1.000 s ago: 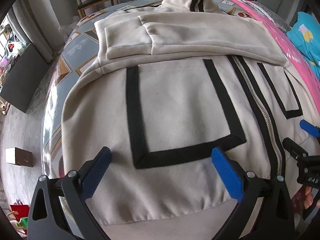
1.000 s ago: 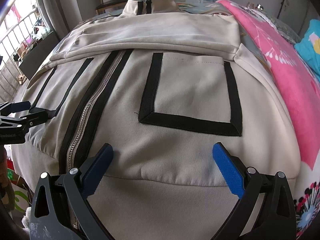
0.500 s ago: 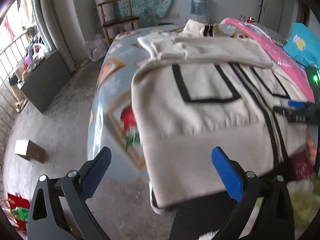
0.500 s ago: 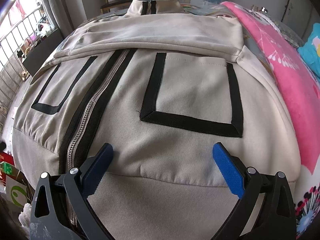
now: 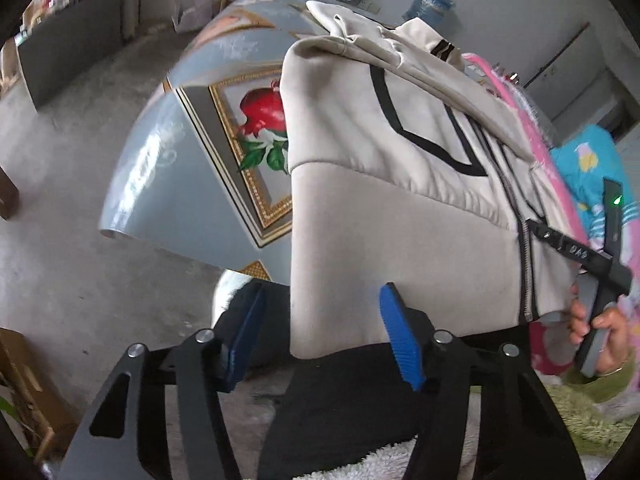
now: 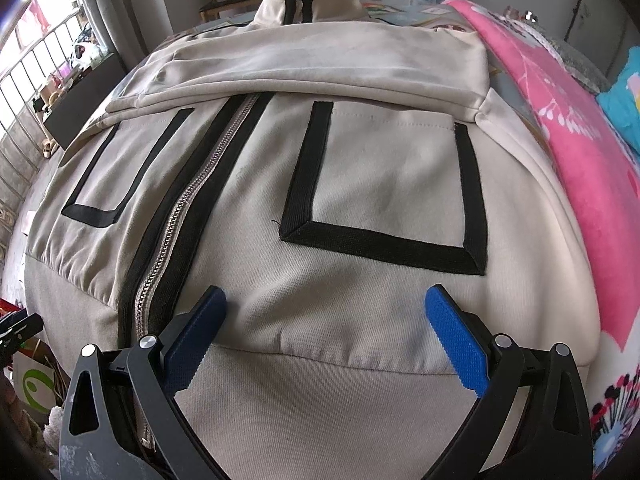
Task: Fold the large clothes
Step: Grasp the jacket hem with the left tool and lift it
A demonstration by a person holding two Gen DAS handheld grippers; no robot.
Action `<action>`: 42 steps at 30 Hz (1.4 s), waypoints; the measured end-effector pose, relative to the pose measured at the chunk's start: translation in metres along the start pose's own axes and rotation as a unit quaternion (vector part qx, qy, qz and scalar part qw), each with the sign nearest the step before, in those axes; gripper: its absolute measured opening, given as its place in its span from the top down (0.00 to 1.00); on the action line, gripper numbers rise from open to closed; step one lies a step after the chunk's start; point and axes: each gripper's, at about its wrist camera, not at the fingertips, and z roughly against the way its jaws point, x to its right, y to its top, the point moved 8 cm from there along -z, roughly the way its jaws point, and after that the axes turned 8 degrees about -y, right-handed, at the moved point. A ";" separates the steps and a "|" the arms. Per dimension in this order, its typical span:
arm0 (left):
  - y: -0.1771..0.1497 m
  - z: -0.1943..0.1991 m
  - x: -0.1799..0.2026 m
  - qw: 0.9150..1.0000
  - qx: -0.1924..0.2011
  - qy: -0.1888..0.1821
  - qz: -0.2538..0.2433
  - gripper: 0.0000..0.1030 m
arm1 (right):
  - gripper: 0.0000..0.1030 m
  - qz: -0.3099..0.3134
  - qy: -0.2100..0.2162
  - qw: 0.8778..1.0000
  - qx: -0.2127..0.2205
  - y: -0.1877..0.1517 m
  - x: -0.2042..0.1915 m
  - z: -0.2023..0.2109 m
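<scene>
Lay zip-up on the table (image 5: 168,184), the jacket (image 5: 400,216), hem band hanging over the near edge, long axis running away toward the collar. Straddled the hem's left corner, the left gripper (image 5: 320,336), jaws half-wide and just closing, pads not yet pressing cloth. Hovered over the hem right of the zip, the right gripper (image 6: 324,340), wide and empty. Crowded the right side, a pink blanket (image 6: 580,152).

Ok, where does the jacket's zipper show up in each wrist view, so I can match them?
Left wrist view: the zipper runs down the right side, ending at the hem beside the right tool.
Right wrist view: the zipper runs diagonally left of centre, down past the near left finger.
Shared landmark: the black-trimmed pocket beside the zipper.
</scene>
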 end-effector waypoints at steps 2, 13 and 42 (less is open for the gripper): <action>0.000 0.000 0.002 1.000 -0.003 -0.022 0.006 0.56 | 0.07 0.000 0.000 1.000 -0.001 0.001 -0.001 -0.001; -0.005 0.007 0.013 0.997 -0.017 -0.080 -0.004 0.61 | 0.07 0.002 -0.001 1.000 -0.003 0.000 0.000 -0.002; 0.019 0.001 0.021 0.998 -0.003 -0.061 -0.035 0.74 | 0.09 -0.036 0.046 0.998 0.014 -0.017 0.027 0.031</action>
